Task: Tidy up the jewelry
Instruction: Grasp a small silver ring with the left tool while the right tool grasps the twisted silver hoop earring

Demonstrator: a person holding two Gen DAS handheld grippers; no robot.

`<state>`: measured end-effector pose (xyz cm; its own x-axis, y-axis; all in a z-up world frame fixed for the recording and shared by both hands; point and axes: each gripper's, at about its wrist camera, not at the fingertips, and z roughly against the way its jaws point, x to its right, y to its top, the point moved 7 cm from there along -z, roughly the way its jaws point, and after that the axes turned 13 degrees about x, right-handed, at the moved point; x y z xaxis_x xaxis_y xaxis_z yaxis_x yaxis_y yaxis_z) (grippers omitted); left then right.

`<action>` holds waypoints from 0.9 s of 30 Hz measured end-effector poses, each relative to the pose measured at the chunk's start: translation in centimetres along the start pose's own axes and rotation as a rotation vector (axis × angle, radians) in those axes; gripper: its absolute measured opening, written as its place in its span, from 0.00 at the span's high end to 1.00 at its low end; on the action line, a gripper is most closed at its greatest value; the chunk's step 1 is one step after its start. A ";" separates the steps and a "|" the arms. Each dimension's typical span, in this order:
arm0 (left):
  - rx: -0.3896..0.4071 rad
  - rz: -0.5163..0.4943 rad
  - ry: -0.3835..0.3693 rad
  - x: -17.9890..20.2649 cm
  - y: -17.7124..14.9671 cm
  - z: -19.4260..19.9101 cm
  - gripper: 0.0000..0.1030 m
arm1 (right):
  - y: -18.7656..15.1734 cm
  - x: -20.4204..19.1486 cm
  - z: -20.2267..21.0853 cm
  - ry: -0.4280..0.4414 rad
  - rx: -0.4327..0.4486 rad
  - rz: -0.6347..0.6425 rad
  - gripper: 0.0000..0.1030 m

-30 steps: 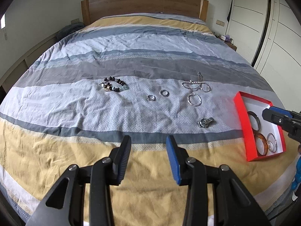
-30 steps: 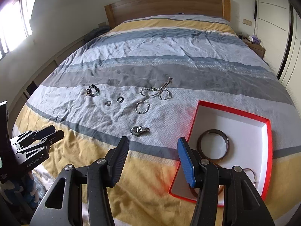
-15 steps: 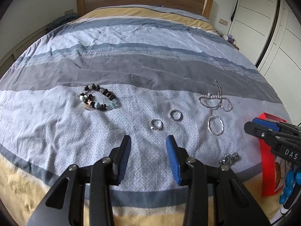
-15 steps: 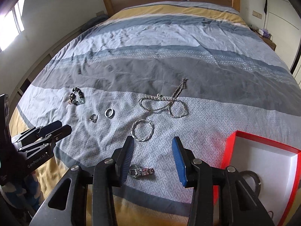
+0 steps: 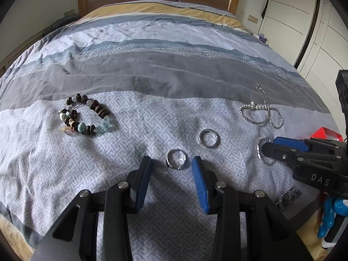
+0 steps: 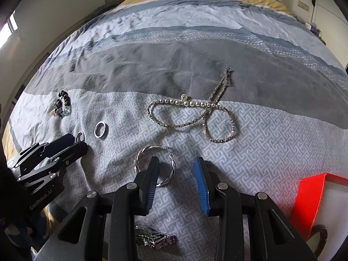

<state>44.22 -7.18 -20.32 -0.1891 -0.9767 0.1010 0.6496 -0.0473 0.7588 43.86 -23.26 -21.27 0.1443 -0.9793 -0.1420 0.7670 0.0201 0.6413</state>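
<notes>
Two views, left wrist first: left tongs (image 5: 171, 169) spread and empty, small silver ring (image 5: 176, 162) lying flat on the bed (image 5: 174, 76) just ahead between the tips, plain band (image 5: 209, 138) farther right. Right wrist view: right tongs (image 6: 176, 175) part-open, just been closing, empty, twisted metal hoop (image 6: 154, 165) mostly left of the gap, its right edge between the tips, red box (image 6: 310, 195) lower right.

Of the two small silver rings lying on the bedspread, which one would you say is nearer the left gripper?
The ring lying just ahead of the left gripper, roughly in line with the gap between its fingertips. The other ring lies farther up and right, nearer the necklace.
</notes>
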 end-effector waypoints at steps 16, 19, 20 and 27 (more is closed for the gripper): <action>0.024 0.003 0.013 0.0 0.4 1.7 0.83 | 0.5 -0.3 1.3 0.015 0.065 -0.007 0.95; 0.039 -0.002 0.012 0.5 1.0 3.3 0.83 | 1.0 0.1 3.6 0.022 0.106 -0.020 0.95; 0.047 -0.005 0.009 0.8 1.3 4.0 0.83 | 1.2 0.4 4.6 0.020 0.122 -0.022 0.95; 0.093 -0.023 -0.059 5.2 3.2 8.3 0.83 | 1.6 4.1 11.7 -0.037 0.190 -0.014 0.95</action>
<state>39.23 -10.65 -11.99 -0.2481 -0.9615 0.1180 0.5742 -0.0479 0.8173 38.31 -29.66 -12.00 0.1092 -0.9859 -0.1264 0.6361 -0.0284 0.7711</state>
